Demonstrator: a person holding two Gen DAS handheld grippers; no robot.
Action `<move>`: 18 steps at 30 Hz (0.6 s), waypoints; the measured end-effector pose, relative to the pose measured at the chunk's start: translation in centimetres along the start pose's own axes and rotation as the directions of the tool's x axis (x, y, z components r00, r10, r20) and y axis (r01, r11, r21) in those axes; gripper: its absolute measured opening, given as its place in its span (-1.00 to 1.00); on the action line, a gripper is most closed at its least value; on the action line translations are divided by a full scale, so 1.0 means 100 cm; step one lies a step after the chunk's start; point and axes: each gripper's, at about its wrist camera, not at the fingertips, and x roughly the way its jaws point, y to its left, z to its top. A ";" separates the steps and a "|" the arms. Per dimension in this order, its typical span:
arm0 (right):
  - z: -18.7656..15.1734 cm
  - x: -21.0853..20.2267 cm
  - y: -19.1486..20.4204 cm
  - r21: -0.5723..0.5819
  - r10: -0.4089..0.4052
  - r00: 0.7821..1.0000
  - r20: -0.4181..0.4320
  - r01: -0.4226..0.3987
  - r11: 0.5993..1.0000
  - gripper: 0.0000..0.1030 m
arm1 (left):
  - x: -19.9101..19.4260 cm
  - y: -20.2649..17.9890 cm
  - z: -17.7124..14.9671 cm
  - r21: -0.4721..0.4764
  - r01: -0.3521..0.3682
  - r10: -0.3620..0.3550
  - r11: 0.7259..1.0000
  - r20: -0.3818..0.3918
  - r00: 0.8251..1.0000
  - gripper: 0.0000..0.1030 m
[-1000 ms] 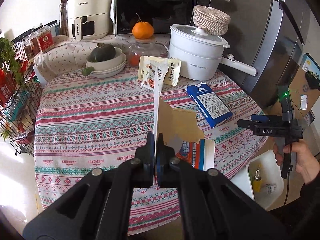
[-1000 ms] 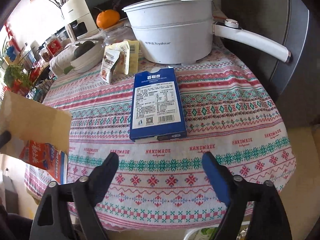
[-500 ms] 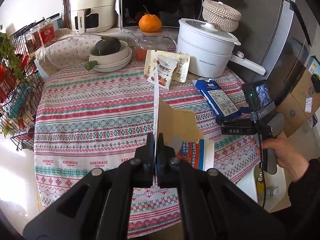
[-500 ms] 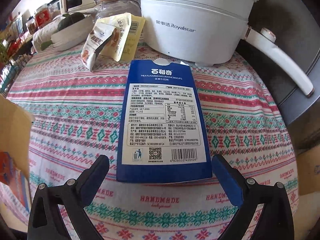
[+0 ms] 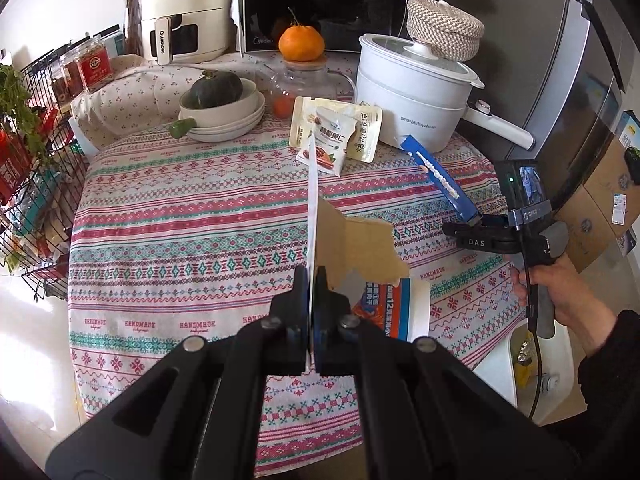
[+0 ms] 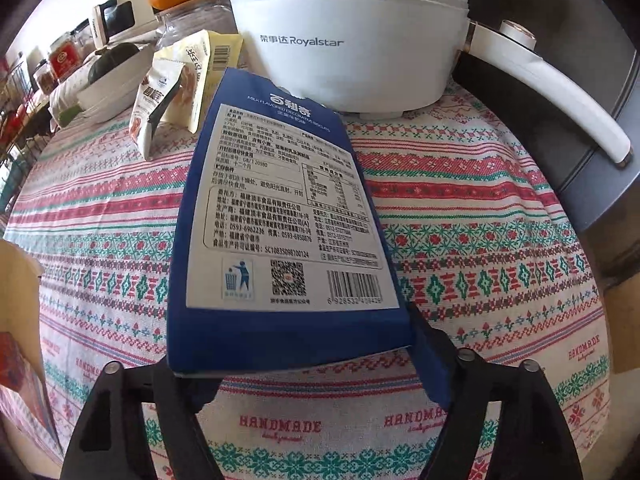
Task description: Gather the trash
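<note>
The left claw (image 5: 311, 320) is clamping tight on a flattened carton (image 5: 362, 246), thin and floppy, hanging over the surface (image 5: 180, 216). The right claw (image 6: 312, 364) is closing across the near end of the blue biscuit box (image 6: 280, 216), tipping it up; looks light, probably empty and crushable, so gripping the stiff side edges seems smartest.

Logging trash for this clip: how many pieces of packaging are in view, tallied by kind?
Blue biscuit box: 1
Flattened carton: 1
Snack pouches: 2, one behind the other
Total: 4
</note>
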 end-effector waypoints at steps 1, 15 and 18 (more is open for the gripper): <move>-0.001 -0.003 -0.002 0.002 0.015 1.000 0.008 -0.015 1.000 0.11 | 0.000 0.000 0.000 0.000 0.000 0.000 1.000 0.000 1.000 -0.95; 0.007 -0.032 0.007 -0.061 -0.097 0.980 0.171 0.109 0.992 0.21 | 0.001 -0.001 0.000 0.005 -0.004 0.004 1.000 -0.004 1.000 -0.95; 0.011 -0.034 0.016 -0.100 -0.127 0.967 0.219 0.152 0.983 0.21 | 0.003 0.000 0.001 0.003 -0.005 0.005 1.000 -0.006 1.000 -0.95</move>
